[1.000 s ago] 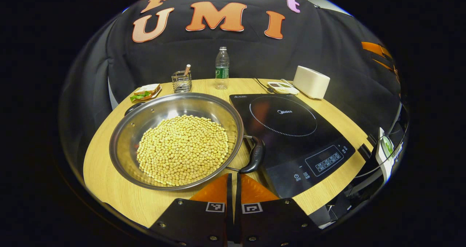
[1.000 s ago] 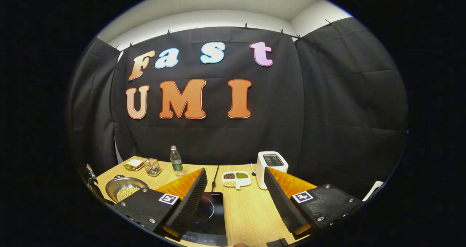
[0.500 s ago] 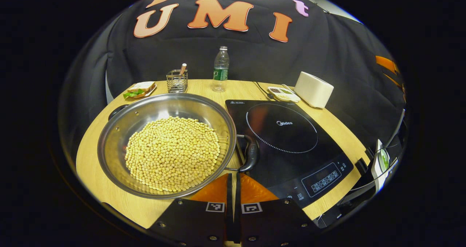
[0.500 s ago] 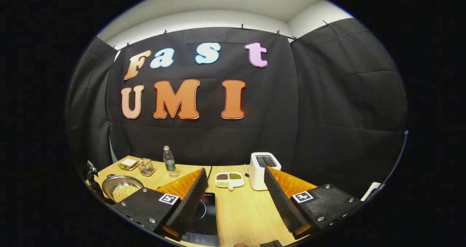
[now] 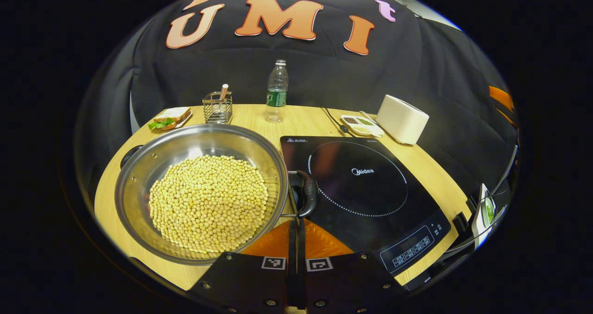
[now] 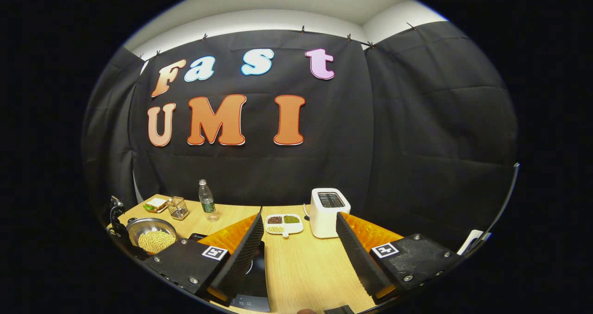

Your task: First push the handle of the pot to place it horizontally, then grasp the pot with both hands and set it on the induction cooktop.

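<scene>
Your left gripper (image 5: 296, 228) is pinched closed right at the pot's handle (image 5: 307, 196); the pot (image 5: 199, 191) sits on the worktop (image 5: 301, 117) beside the cooktop (image 5: 366, 191). Your right gripper (image 6: 299, 254) hangs wide apart.

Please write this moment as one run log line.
left gripper: shut, beside pot handle | right gripper: open, above table | pot: off cooktop

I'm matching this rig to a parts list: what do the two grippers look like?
The left gripper and the right gripper look alike: each has two black plates studded with silver screws, and each plate carries a small square black-and-white coded marker. The right one's jaws have ribbed, sawtooth inner faces. No cables or sleeves are visible.
</scene>
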Demonstrator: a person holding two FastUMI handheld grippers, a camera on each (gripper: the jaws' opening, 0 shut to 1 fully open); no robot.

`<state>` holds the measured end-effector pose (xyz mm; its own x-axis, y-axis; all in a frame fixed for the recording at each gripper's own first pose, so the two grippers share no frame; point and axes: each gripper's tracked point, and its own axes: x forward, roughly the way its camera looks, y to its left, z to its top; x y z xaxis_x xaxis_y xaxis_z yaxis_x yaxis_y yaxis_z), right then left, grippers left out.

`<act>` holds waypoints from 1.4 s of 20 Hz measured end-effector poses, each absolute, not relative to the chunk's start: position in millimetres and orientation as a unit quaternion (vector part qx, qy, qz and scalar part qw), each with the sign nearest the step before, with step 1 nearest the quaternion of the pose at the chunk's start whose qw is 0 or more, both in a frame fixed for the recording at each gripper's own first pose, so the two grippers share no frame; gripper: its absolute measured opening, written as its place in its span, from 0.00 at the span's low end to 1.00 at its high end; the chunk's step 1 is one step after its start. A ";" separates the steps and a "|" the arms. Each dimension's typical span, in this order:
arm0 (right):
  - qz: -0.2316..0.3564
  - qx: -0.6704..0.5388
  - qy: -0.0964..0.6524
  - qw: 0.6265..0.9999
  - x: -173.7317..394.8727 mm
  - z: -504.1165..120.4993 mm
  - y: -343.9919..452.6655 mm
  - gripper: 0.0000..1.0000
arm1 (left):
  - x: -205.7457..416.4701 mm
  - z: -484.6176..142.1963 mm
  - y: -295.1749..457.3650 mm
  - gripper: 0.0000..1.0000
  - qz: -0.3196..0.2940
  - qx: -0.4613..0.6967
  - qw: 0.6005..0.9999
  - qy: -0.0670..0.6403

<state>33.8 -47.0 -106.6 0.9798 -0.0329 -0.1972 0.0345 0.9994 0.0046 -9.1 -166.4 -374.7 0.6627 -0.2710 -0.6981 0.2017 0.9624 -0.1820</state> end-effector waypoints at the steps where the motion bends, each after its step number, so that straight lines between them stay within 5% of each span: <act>1: -0.019 0.005 0.099 0.995 34.3 -106.8 -48.3 0.97 | -8.4 -372.7 -166.8 0.01 -0.131 -0.044 0.910 0.390; 20: -0.022 0.001 0.133 0.991 37.6 -137.8 -14.1 0.97 | 25.3 -353.6 -177.7 0.02 -0.164 -0.069 0.915 0.361; 28: 0.011 0.013 0.144 0.989 29.6 -153.7 84.2 0.98 | 28.5 -300.7 -63.9 0.02 -0.112 -0.046 0.950 0.287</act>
